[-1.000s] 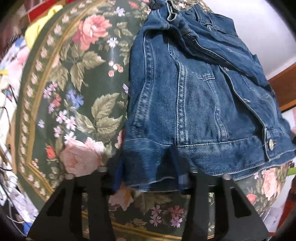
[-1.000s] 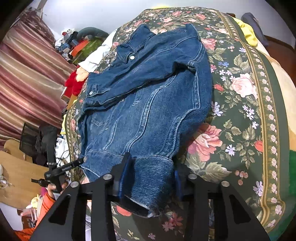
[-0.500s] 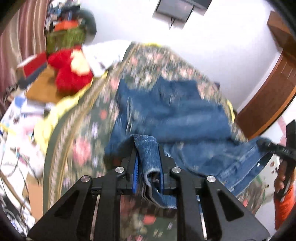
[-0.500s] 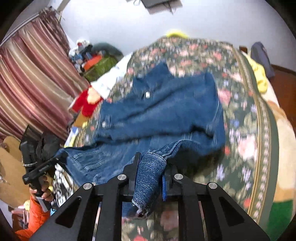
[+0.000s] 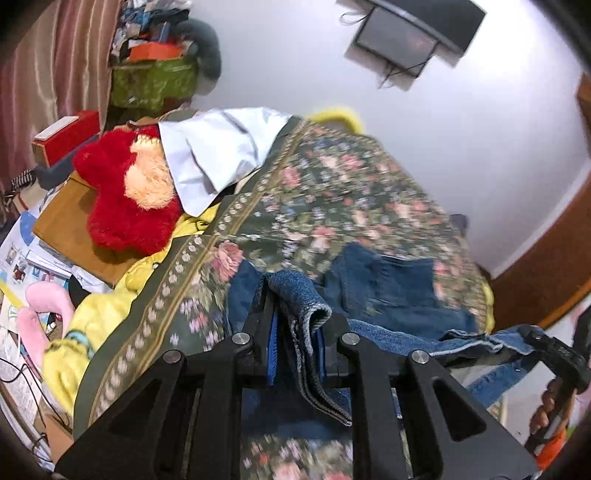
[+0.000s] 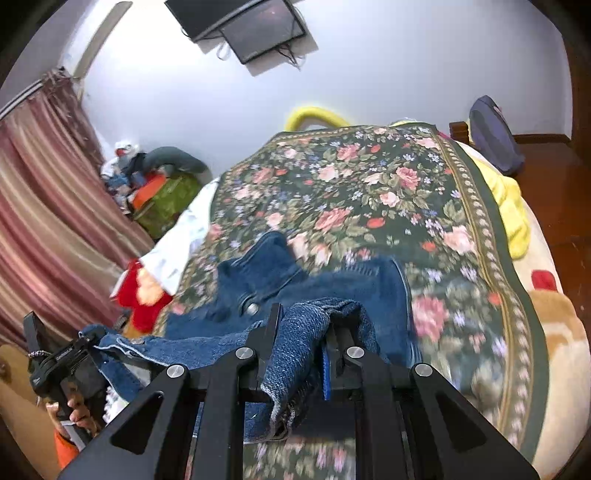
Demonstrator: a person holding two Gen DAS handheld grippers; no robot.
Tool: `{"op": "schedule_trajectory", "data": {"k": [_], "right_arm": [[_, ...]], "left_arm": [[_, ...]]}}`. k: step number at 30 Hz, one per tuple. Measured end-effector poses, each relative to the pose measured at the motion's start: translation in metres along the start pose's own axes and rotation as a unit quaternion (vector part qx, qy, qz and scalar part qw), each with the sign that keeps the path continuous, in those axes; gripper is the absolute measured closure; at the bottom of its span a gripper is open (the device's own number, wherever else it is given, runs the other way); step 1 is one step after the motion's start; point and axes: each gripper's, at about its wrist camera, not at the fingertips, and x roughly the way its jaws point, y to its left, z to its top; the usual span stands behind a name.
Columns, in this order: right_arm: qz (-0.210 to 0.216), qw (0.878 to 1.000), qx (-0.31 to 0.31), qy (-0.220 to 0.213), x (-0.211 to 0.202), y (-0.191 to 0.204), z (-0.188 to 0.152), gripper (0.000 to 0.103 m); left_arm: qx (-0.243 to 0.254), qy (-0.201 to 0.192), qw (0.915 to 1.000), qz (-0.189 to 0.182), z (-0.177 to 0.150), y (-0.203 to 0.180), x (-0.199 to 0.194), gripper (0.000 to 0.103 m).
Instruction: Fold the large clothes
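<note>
— Over the flowered bedspread [image 6: 369, 192], what have you got?

— Both my claws are clenched on the denim jacket [image 6: 314, 291]. My left gripper [image 5: 295, 325] pinches a doubled fold of its hem between the blue pads; the cloth stands up between the fingers and flops over toward me. My right gripper [image 6: 303, 332] has another bunch of the same hem clamped tight, with a flap hanging down past the jaws.

— And where is the rest of the jacket?

— Its far part, collar end and a metal button [image 6: 252, 307], lies on the bedspread beyond my fingers. The near part is raised off the bed and stretches sideways between my two claws. From my left camera I see that stretch of denim running off to the right, where a hand [image 5: 546, 413] holds the other tool.

— What lies around the bed?

— At the left edge a red plush toy [image 5: 122, 206] sits with a white cloth [image 5: 218, 155] partly over it. A yellow blanket [image 6: 511, 206] peeks out from under the spread on the right. A striped curtain [image 6: 48, 229] hangs at far left, and a dark screen [image 6: 255, 29] is fixed on the white wall. The picture is blurred near the jacket, so its seams are hard to make out.
</note>
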Motion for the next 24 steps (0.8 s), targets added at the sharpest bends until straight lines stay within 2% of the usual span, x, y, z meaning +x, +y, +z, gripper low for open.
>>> {"op": "schedule_trajectory", "data": {"k": [7, 11, 14, 17, 21, 22, 23, 24], "right_arm": [[-0.038, 0.999, -0.006, 0.037, 0.093, -0.012, 0.026, 0.089], [-0.049, 0.996, -0.012, 0.072, 0.134, -0.03, 0.019, 0.089], [-0.033, 0.995, -0.012, 0.093, 0.146, -0.045, 0.011, 0.088], [0.004, 0.994, 0.001, 0.105, 0.141, -0.061, 0.011, 0.088], [0.008, 0.994, 0.006, 0.105, 0.122, -0.068, 0.016, 0.088], [-0.011, 0.996, 0.005, 0.093, 0.113, -0.07, 0.019, 0.088], [-0.052, 0.996, -0.002, 0.076, 0.102, -0.072, 0.022, 0.088], [-0.116, 0.992, -0.012, 0.054, 0.089, -0.075, 0.026, 0.088]], "left_arm": [[-0.037, 0.079, 0.995, 0.049, 0.006, 0.029, 0.117, 0.086], [-0.042, 0.105, 0.9915, 0.065, -0.006, 0.044, 0.156, 0.084], [-0.021, 0.101, 0.9923, 0.069, -0.012, 0.044, 0.164, 0.082], [0.008, 0.103, 0.9908, 0.088, -0.013, 0.036, 0.163, 0.082], [0.033, 0.112, 0.9872, 0.109, -0.012, 0.03, 0.164, 0.082], [0.034, 0.114, 0.9863, 0.115, -0.011, 0.029, 0.163, 0.082], [0.036, 0.114, 0.9858, 0.118, -0.01, 0.026, 0.16, 0.081], [0.038, 0.111, 0.9857, 0.12, -0.009, 0.024, 0.156, 0.08]]}}
